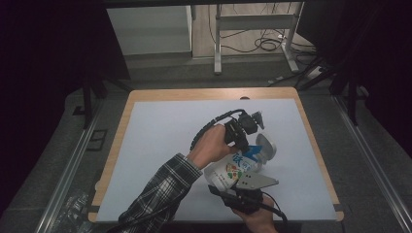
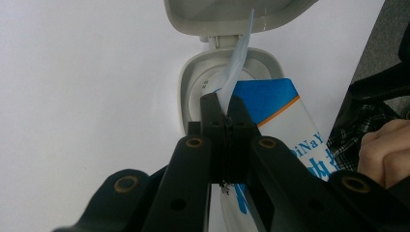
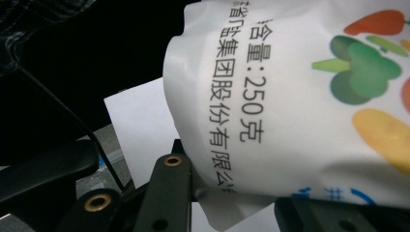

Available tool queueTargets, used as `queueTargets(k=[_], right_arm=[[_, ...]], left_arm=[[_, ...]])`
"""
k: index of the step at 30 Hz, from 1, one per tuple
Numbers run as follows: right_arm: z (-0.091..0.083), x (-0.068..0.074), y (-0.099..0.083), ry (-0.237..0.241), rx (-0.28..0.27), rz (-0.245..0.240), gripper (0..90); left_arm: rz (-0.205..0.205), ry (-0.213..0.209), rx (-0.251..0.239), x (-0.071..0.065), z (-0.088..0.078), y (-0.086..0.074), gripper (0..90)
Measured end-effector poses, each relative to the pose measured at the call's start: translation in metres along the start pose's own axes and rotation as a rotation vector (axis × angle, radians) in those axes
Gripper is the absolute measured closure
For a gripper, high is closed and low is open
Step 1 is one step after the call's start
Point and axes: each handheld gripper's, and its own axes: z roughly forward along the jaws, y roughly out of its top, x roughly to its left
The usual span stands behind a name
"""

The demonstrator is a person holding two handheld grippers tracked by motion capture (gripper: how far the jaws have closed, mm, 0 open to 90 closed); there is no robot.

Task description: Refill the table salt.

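Observation:
A soft white and blue pack of wet wipes (image 1: 232, 171) lies tilted near the table's front edge, its grey flip lid (image 1: 266, 145) swung open. In the left gripper view the lid (image 2: 227, 14) stands up behind the oval opening (image 2: 192, 87). A pale wipe (image 2: 238, 60) rises from that opening, and my left gripper (image 2: 223, 110) is shut on its lower part. From above, the left gripper (image 1: 248, 148) points down at the pack's top. My right gripper (image 3: 251, 205) is shut on the pack (image 3: 290, 96) at its bottom end, also seen as the right gripper (image 1: 229, 183) from above.
The pack rests over a white mat (image 1: 165, 145) on a wooden table (image 1: 125, 121). A plaid sleeve (image 1: 160, 194) crosses the front left of the mat. Beyond the far edge stand a metal frame (image 1: 218, 43) and loose cables (image 1: 269, 43) on the floor.

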Motion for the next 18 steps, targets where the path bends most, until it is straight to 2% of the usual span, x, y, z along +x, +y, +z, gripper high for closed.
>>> queueTargets(k=[18], right_arm=[[-0.0003, 0.0002, 0.0007, -0.001, -0.003, -0.002, 73.4]], left_arm=[[-0.002, -0.002, 0.007, -0.0001, 0.0002, 0.0010, 89.6]])
